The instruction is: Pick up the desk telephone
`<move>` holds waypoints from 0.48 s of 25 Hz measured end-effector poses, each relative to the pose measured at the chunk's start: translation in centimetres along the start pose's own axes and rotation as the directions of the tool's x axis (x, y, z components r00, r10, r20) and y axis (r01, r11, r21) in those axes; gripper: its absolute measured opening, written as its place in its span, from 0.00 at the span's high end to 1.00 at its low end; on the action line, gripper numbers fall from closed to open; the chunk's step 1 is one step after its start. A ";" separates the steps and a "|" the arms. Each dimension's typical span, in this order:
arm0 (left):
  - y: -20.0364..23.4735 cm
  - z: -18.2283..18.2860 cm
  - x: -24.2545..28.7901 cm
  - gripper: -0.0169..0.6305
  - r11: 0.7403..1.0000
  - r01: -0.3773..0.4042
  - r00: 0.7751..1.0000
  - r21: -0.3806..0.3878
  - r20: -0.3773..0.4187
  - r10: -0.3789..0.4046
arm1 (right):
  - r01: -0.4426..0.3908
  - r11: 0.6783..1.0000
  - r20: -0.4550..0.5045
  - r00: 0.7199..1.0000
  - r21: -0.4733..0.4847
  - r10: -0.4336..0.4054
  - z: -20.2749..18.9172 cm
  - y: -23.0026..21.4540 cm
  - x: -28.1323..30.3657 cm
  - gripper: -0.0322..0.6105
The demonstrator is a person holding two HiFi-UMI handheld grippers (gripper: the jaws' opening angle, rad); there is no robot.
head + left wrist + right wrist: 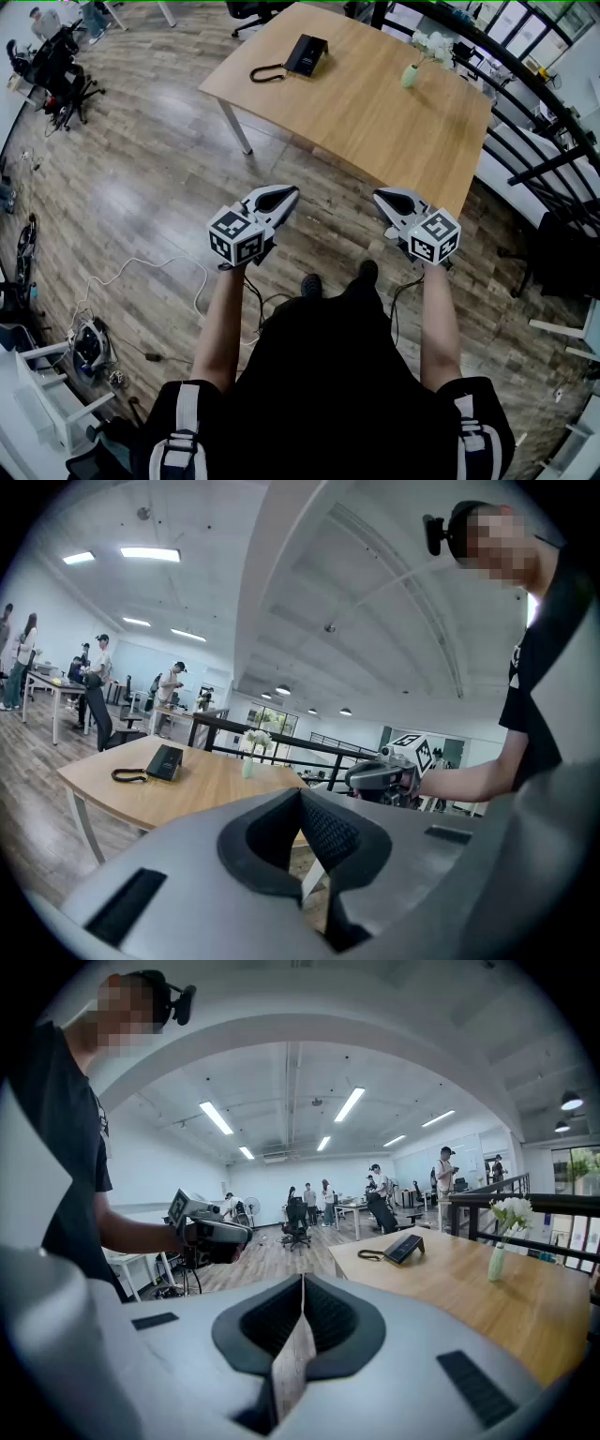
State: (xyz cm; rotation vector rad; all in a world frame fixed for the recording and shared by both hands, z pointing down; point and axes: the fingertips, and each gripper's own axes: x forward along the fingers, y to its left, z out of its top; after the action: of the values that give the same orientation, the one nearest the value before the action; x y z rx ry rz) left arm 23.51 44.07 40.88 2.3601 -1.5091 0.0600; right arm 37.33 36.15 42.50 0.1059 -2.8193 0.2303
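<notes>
Standing well short of the goal, you hold the left gripper (286, 193) with fingers pressed together on nothing. The desk telephone (306, 53) lies untouched at about twelve o'clock, on the far end of the counter (375, 112). The right gripper (384, 198) has its fingers likewise closed and empty. Approach, grasp and lift all remain, by my judgement.

Ahead of both grippers: table (375, 112) of pale wood, smooth, satin finish. On it, desk telephone (307, 53) in black matt plastic. Under the grippers: wood-plank floor (141, 187), glossy, throws back light. Left gripper (292, 192) and right gripper (380, 196): smooth matt grey plastic shells, black ribbed pads (330, 1316).
</notes>
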 end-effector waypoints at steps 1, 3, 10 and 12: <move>0.0 0.1 0.0 0.94 1.000 0.004 1.000 -0.002 0.001 -0.004 | -0.004 1.000 -0.004 1.000 0.000 0.004 0.0 0.2 0.2 0.91; 0.1 0.1 0.0 0.94 1.000 0.011 1.000 -0.003 0.000 -0.011 | -0.010 1.000 -0.010 1.000 0.002 0.010 -0.1 0.4 0.5 0.91; 0.7 0.2 -0.1 0.94 1.000 0.024 1.000 0.008 -0.013 -0.024 | 0.003 0.999 0.002 1.000 0.042 -0.003 -0.1 0.3 1.0 0.91; 1.0 0.2 -0.4 0.94 1.000 0.024 1.000 0.005 -0.009 -0.024 | -0.004 0.998 0.013 1.000 0.064 0.003 0.0 0.5 1.3 0.91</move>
State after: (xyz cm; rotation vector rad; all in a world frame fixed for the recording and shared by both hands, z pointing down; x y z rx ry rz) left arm 22.42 44.01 40.87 2.3785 -1.4784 0.0688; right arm 36.02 36.56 42.84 0.1174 -2.8252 0.3213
